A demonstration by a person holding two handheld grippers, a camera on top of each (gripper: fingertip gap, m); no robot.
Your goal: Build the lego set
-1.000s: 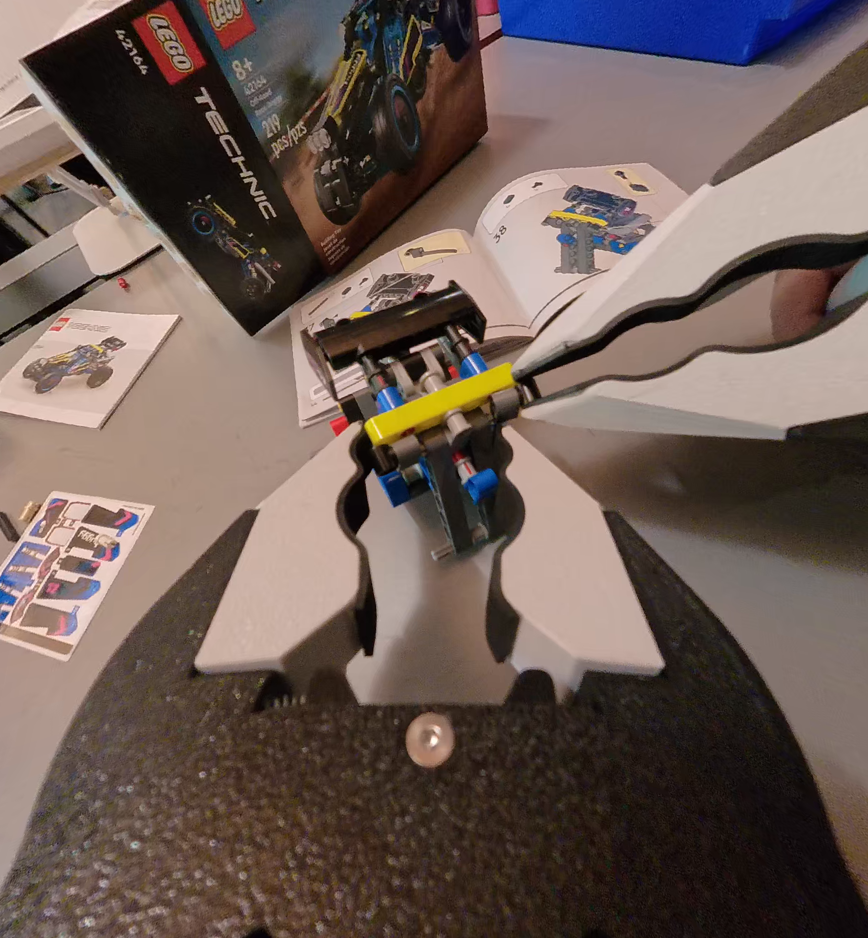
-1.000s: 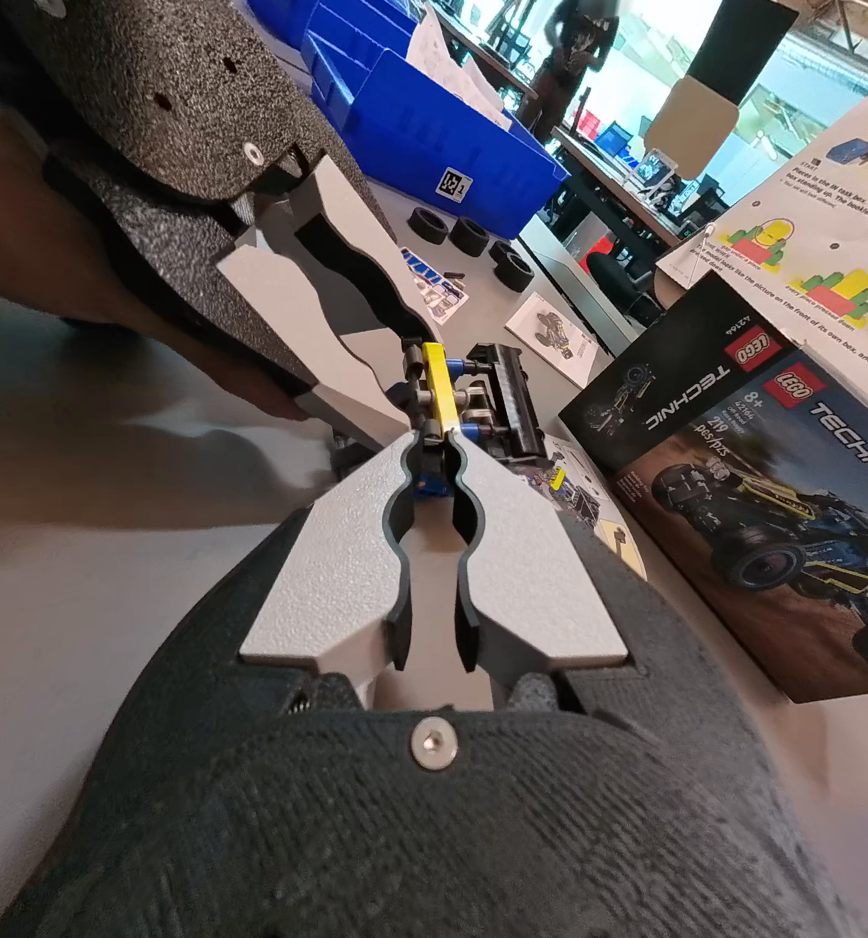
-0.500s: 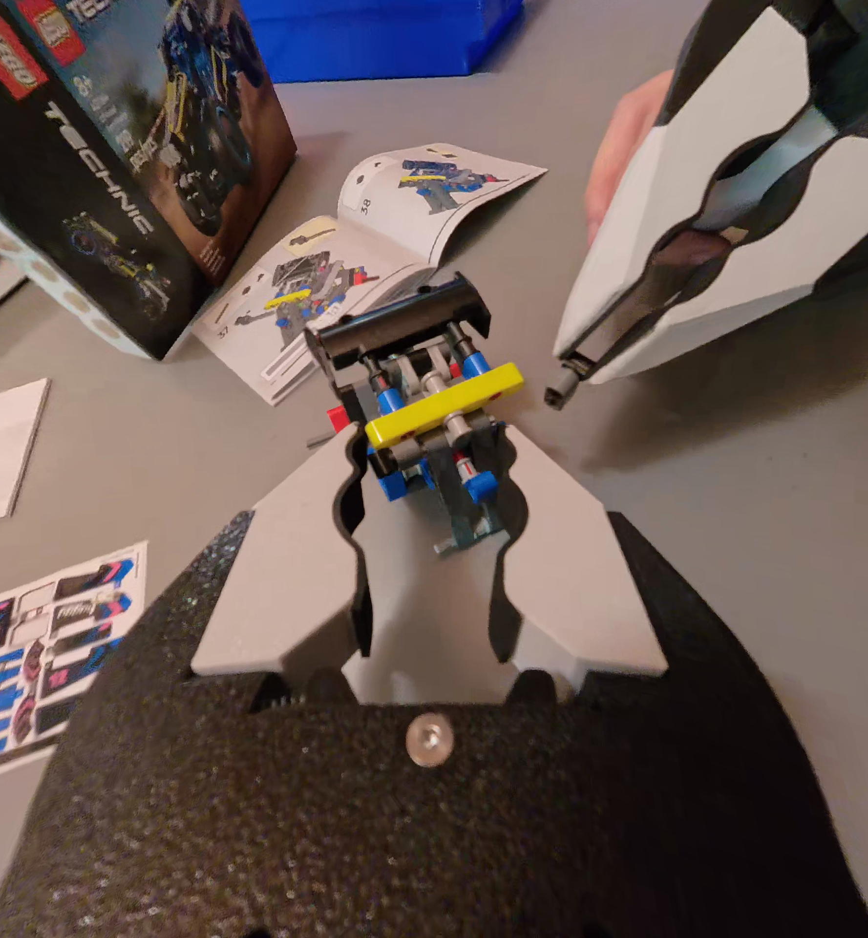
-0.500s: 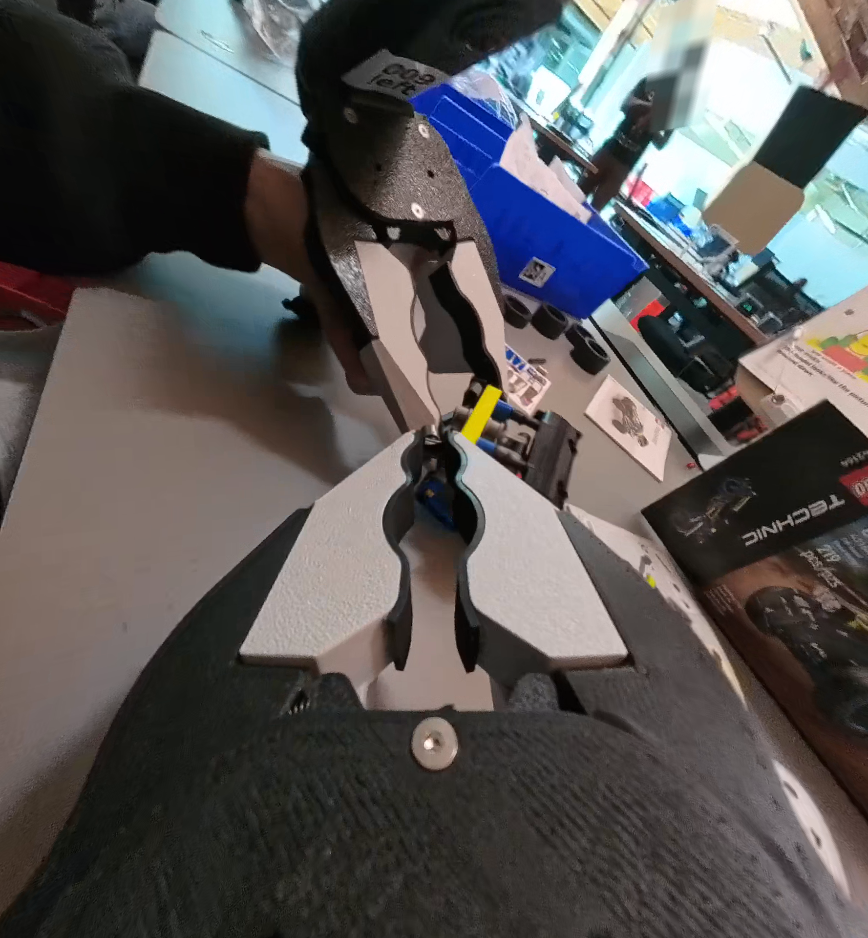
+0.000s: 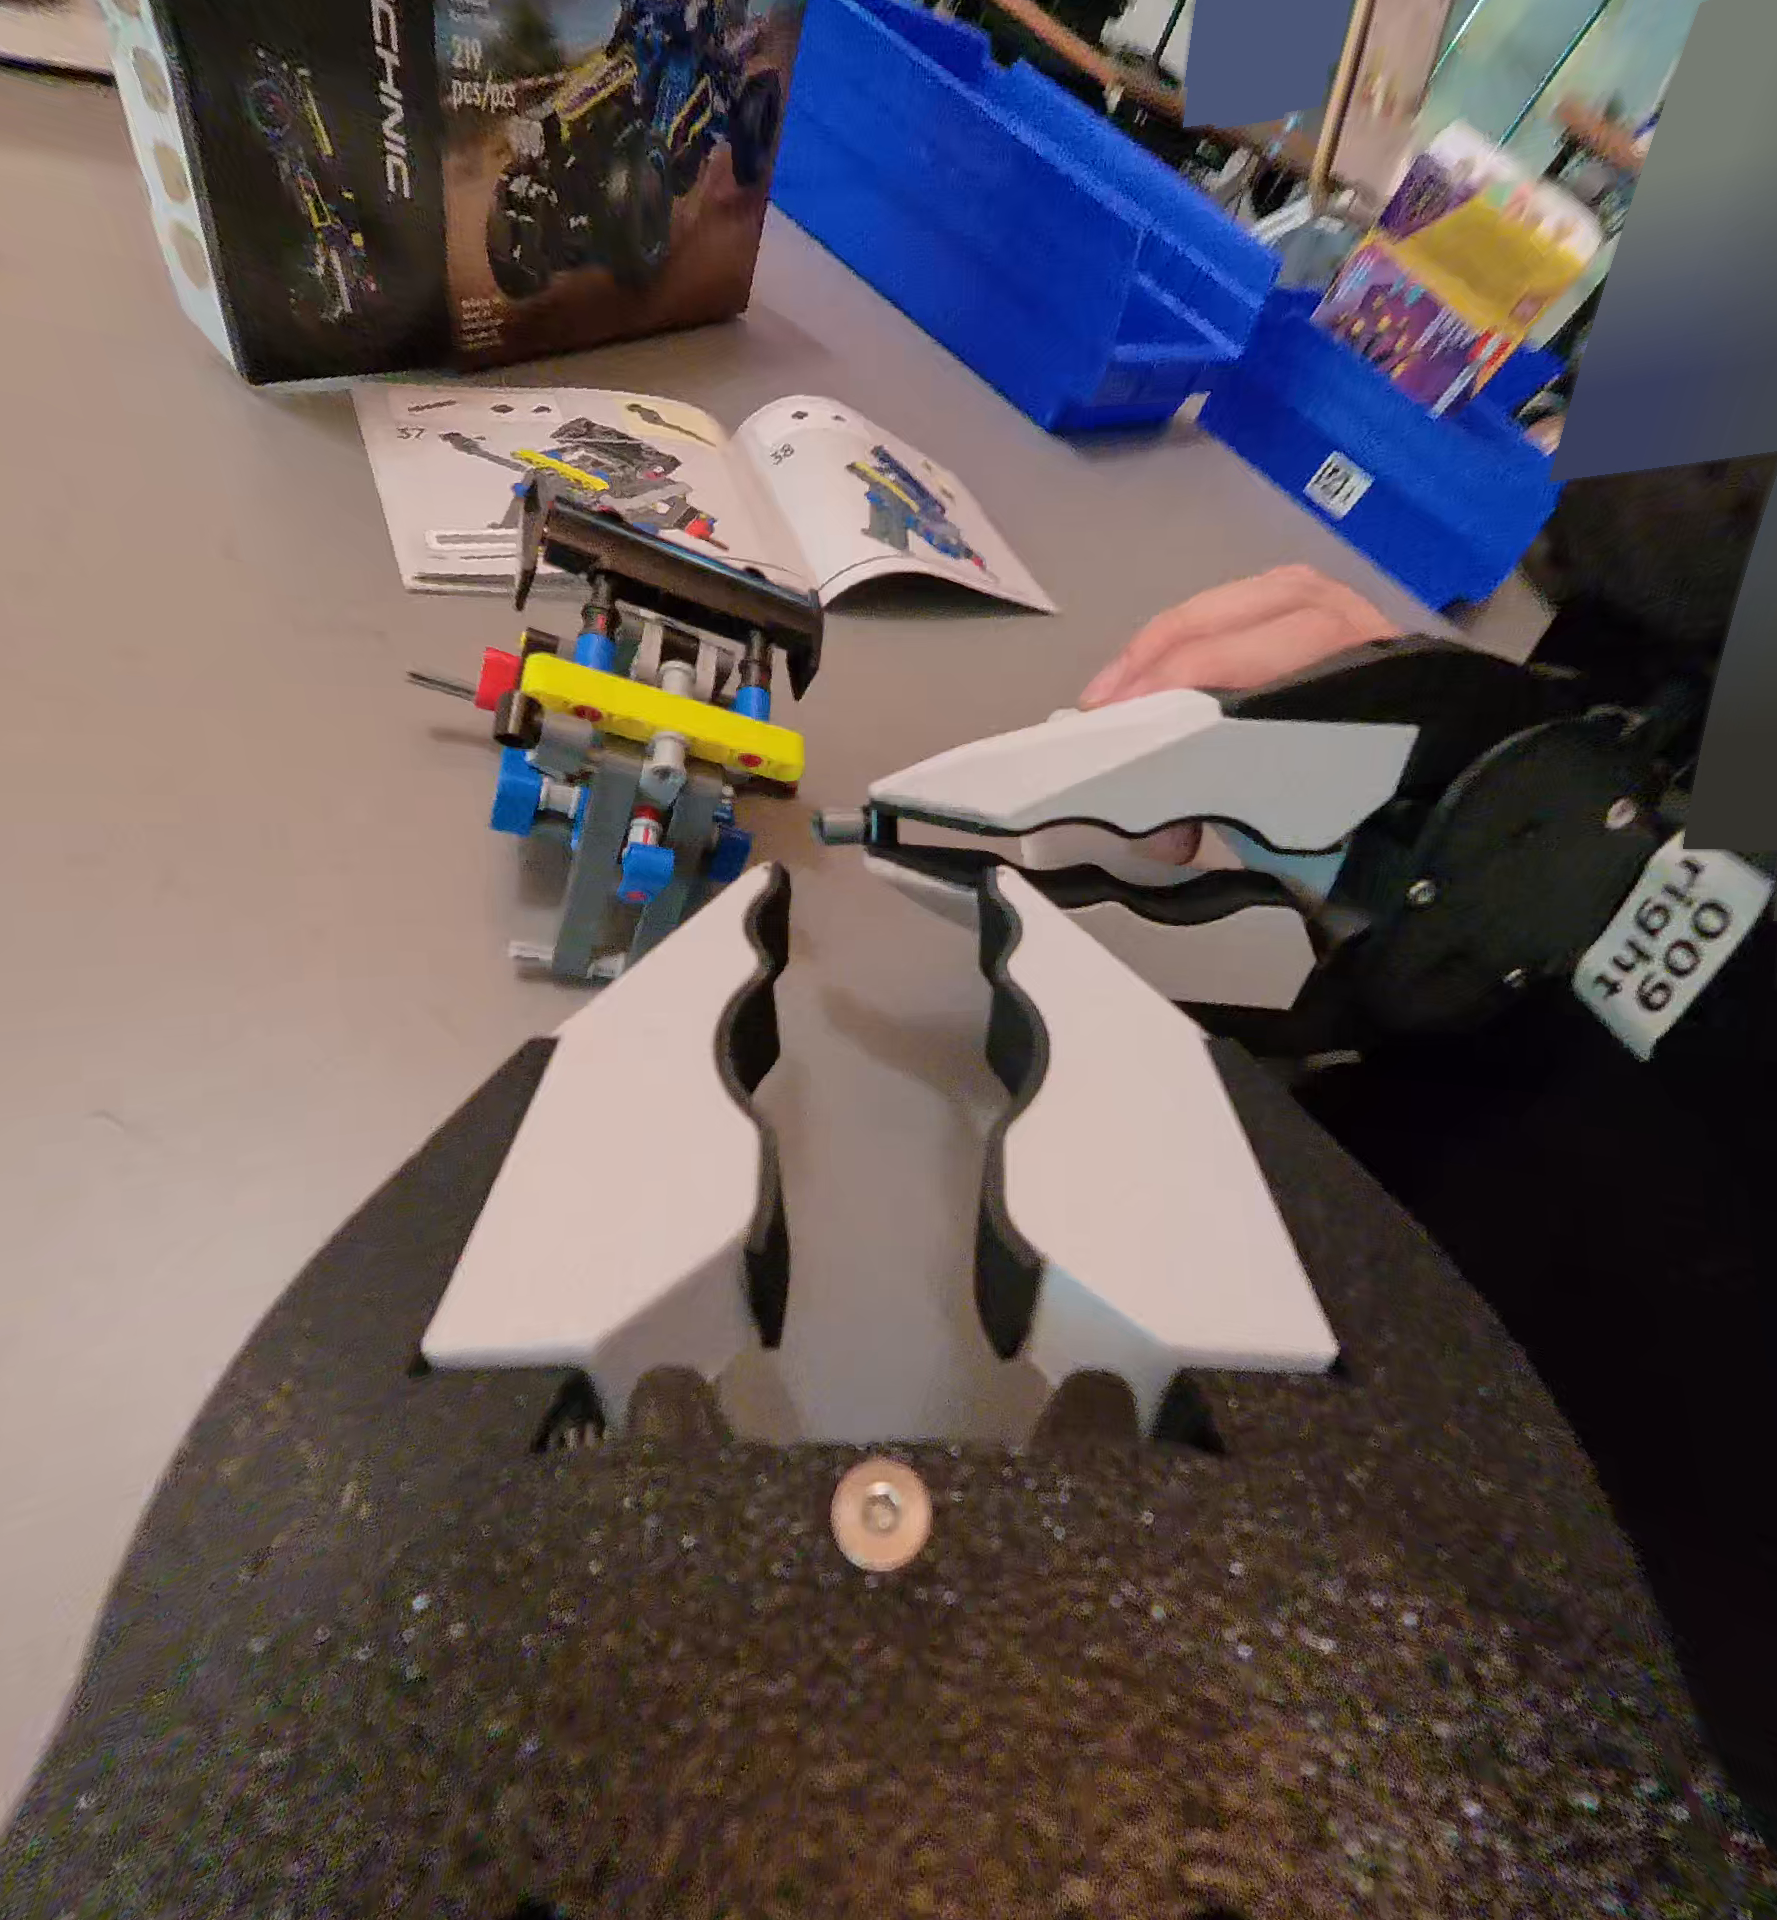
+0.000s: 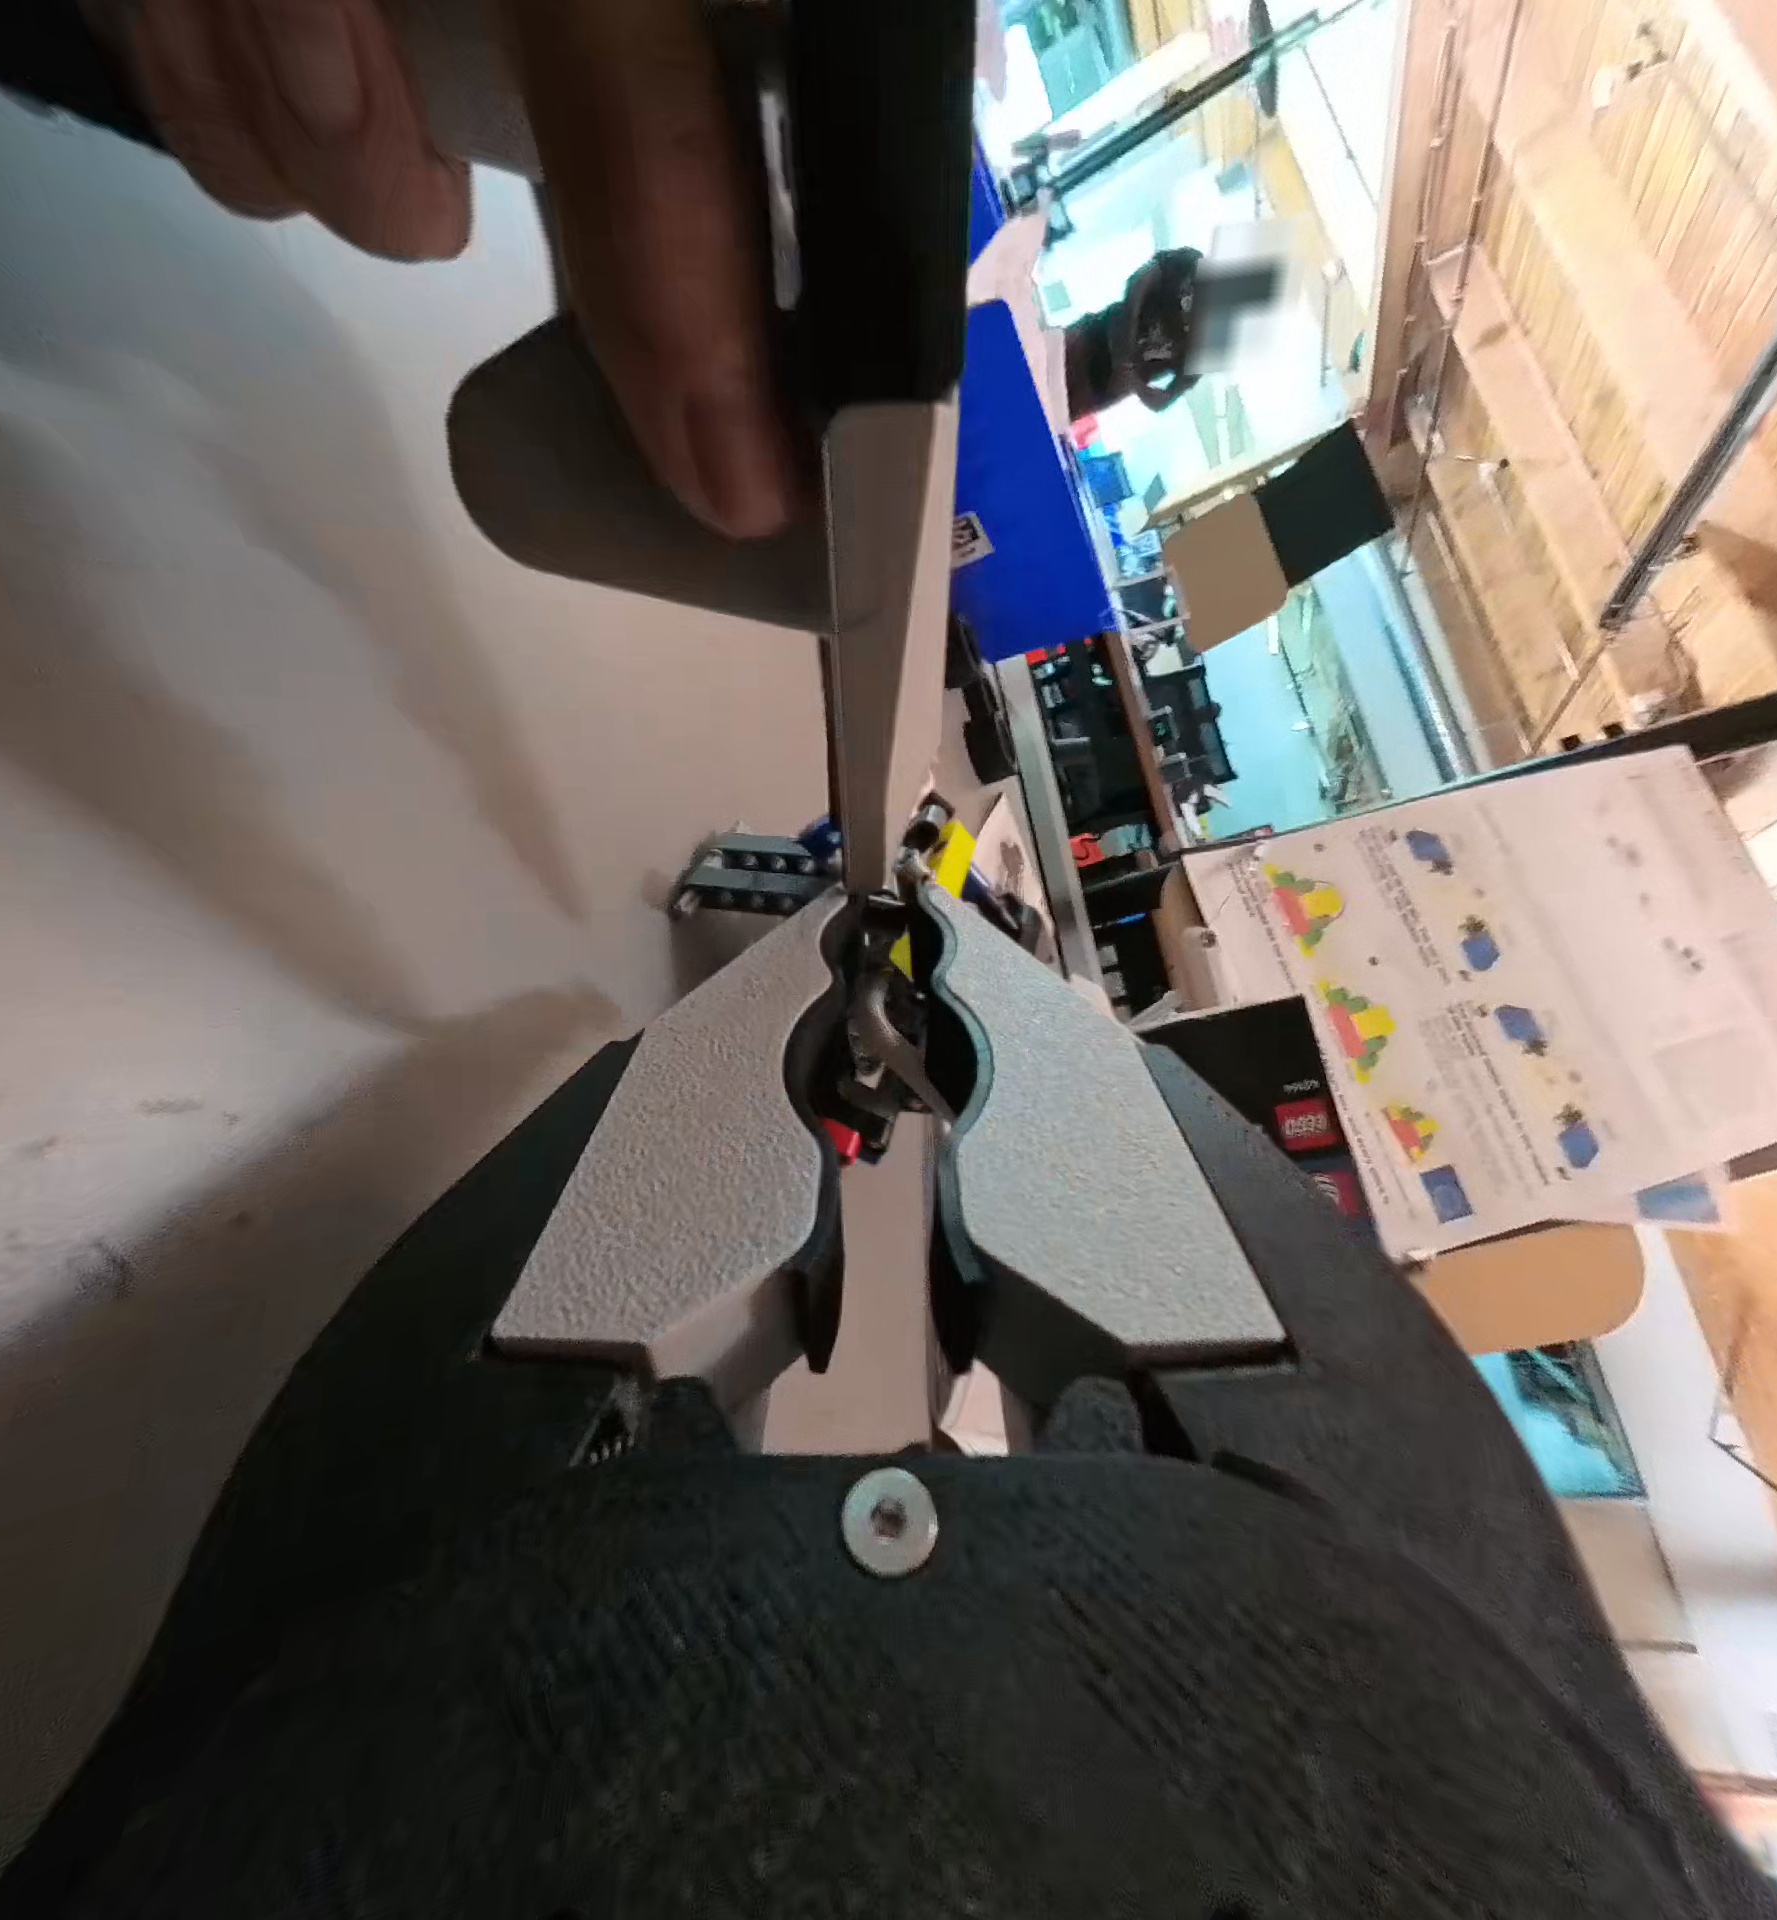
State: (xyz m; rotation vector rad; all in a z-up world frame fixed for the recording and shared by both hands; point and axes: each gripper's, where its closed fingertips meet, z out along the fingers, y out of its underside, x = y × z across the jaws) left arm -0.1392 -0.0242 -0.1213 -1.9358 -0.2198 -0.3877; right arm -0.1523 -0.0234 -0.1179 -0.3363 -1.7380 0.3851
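I am over a smooth matte grey table (image 5: 136, 987) in a cluttered workshop with blue plastic bins (image 5: 1019, 239) at one o'clock. My left gripper (image 5: 879, 904) stands with its wavy-edged jaws apart on bare air; a small brick-built model (image 5: 645, 758) with a yellow beam sits on the table at eleven o'clock, just beside its left fingertip. At two o'clock my right gripper (image 5: 868, 831) pinches a tiny grey pin (image 5: 840, 826). An open instruction booklet (image 5: 863, 499) and a glossy printed box (image 5: 468, 177) lie beyond at twelve.
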